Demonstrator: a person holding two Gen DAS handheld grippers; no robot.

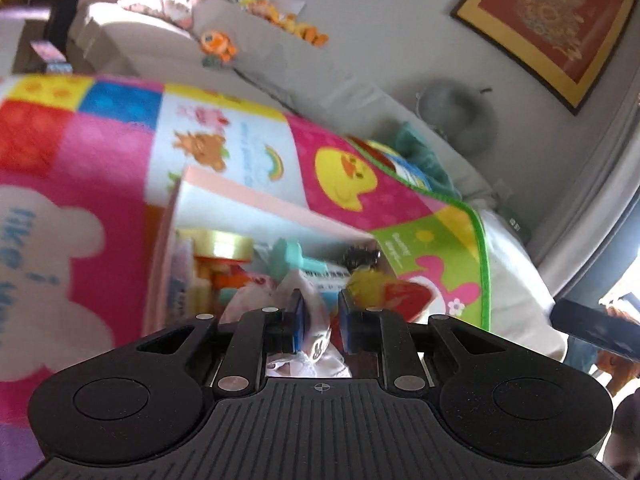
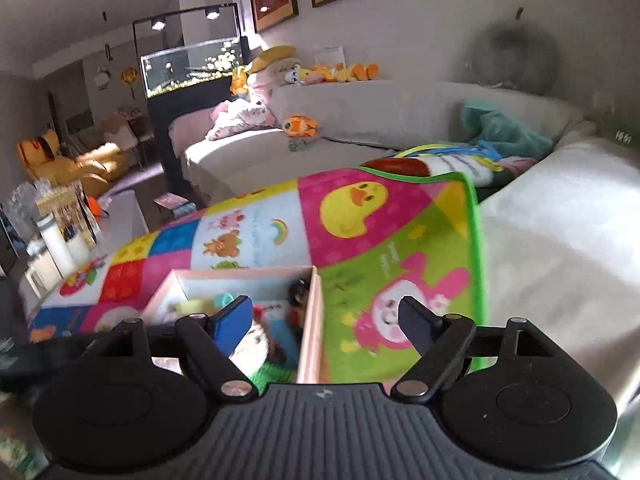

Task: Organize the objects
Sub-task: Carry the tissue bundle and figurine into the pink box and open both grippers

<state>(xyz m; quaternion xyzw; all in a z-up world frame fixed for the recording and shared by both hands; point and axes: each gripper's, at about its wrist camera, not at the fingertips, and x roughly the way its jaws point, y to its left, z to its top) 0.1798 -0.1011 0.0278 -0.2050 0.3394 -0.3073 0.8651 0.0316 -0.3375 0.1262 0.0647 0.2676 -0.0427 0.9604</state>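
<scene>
An open pink box point(image 1: 240, 194) sits on a colourful play mat point(image 1: 80, 152), with several small toys inside: a teal piece point(image 1: 286, 258), a gold-lidded jar point(image 1: 224, 242) and a black figure point(image 1: 360, 256). My left gripper point(image 1: 321, 300) hangs over the box's near end, shut on a white soft item point(image 1: 318, 342) with a small printed face. In the right wrist view the same pink box point(image 2: 248, 274) lies low and left. My right gripper point(image 2: 324, 308) stands open above the box's right wall, with nothing between its fingers.
The play mat point(image 2: 360, 216) is spread over a pale sofa seat point(image 2: 560, 240). Plush toys point(image 2: 300, 126) lie on the grey sofa point(image 2: 400, 112) behind, beside a teal blanket point(image 2: 504, 128). Bottles and jars point(image 2: 56, 240) crowd a table on the left, in front of a fish tank point(image 2: 192, 64).
</scene>
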